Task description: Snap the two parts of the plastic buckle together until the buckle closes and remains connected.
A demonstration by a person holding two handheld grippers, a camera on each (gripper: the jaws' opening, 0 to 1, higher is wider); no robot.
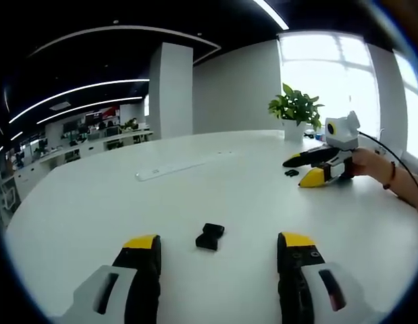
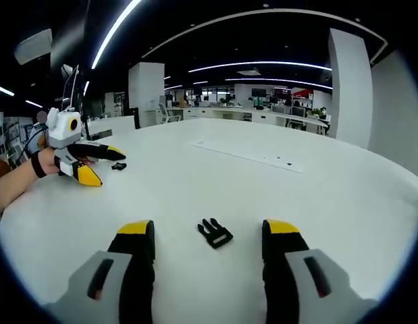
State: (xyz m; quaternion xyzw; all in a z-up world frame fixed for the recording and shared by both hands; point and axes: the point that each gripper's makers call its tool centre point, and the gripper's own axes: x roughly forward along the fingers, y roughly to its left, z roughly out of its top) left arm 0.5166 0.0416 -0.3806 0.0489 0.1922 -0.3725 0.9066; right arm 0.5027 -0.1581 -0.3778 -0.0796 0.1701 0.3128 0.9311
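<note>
Both tongs gape, gripping nothing, each poised over one buckle half.
Socket half [image 1: 210, 237] before my left tongs [image 1: 219, 244]; pronged half [image 2: 215, 233] before my right tongs [image 2: 208, 232]: pickup pending, then alignment.

The left tool [image 1: 219, 253], jaws spread wide, frames a black buckle piece [image 1: 210, 237] on the white table [image 1: 215, 182].
</note>
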